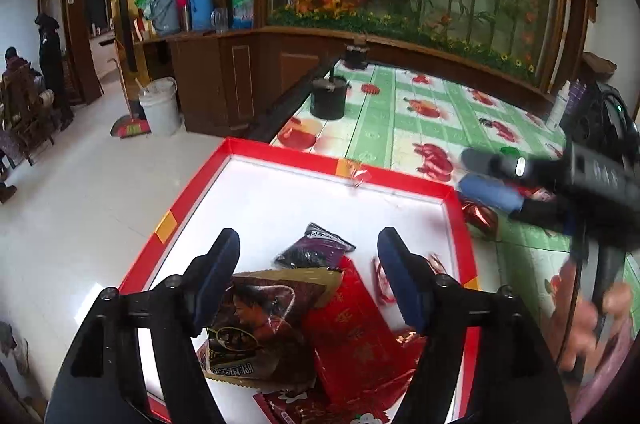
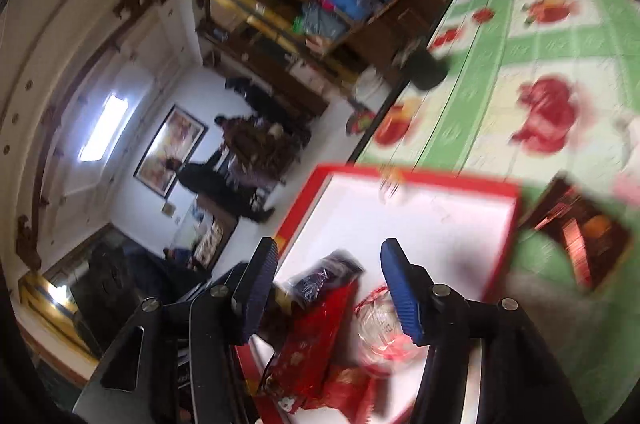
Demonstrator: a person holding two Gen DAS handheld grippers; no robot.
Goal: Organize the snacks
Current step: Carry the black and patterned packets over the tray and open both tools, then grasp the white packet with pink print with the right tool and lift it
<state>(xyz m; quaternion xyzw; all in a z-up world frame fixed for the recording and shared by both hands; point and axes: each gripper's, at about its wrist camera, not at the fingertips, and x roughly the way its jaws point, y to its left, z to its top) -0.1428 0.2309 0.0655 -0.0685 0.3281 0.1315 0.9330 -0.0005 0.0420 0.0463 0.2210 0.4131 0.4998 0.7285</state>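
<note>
Snacks lie heaped at the near end of a red-rimmed box (image 1: 280,154) with a white floor, which sits on our green fruit-print tablecloth (image 1: 404,112). In the left wrist view our left gripper (image 1: 308,276) hangs over that heap with its jaws spread wide and nothing between them. Below it we see a brown snack bag (image 1: 260,328) printed with a face at 7 o'clock in the box, a red packet (image 1: 356,336) touching it at 5 o'clock, and a dark purple pouch (image 1: 312,248) just beyond both. Our right gripper (image 2: 328,288) shows its jaws apart too, empty, hovering above the box; its view is blurred. From the left camera it appears at 3 o'clock over the tablecloth. A black pot (image 1: 329,97) stands at 12 o'clock, well apart from the box.
</note>
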